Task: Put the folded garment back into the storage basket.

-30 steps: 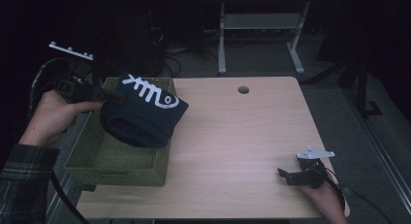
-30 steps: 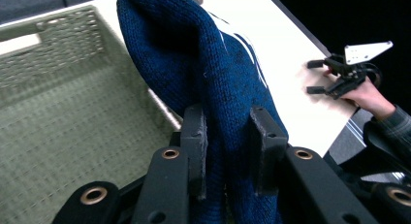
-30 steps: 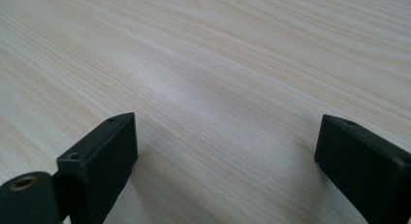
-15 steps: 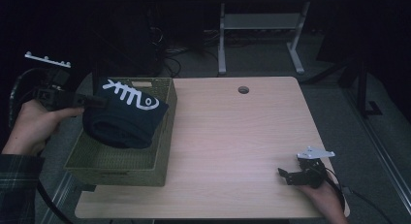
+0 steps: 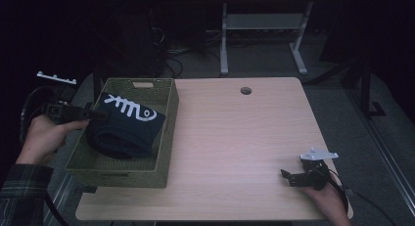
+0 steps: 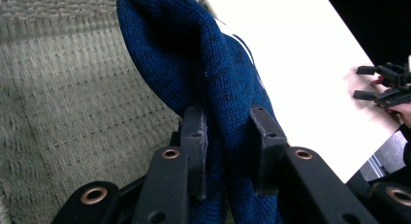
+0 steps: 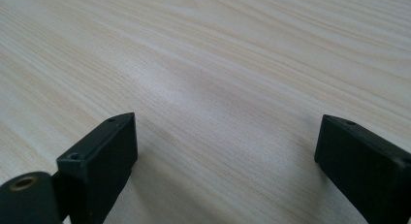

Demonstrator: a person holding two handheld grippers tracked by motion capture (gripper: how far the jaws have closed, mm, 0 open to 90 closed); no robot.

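Observation:
A folded dark blue knit garment with a white fishbone print lies in the woven green basket at the table's left. My left gripper comes in over the basket's left wall and is shut on the garment's edge. In the left gripper view both black pads press a thick fold of the blue knit, with the basket's weave behind it. My right gripper rests at the table's front right, open, with only bare wood between its jaws.
The light wooden table has a round cable hole near its far edge. A white desk frame and cables stand on the dark floor behind. The right gripper also shows far off in the left gripper view.
My left gripper has carried the garment leftward and down, from above the basket's right rim into the basket. The right gripper has stayed still.

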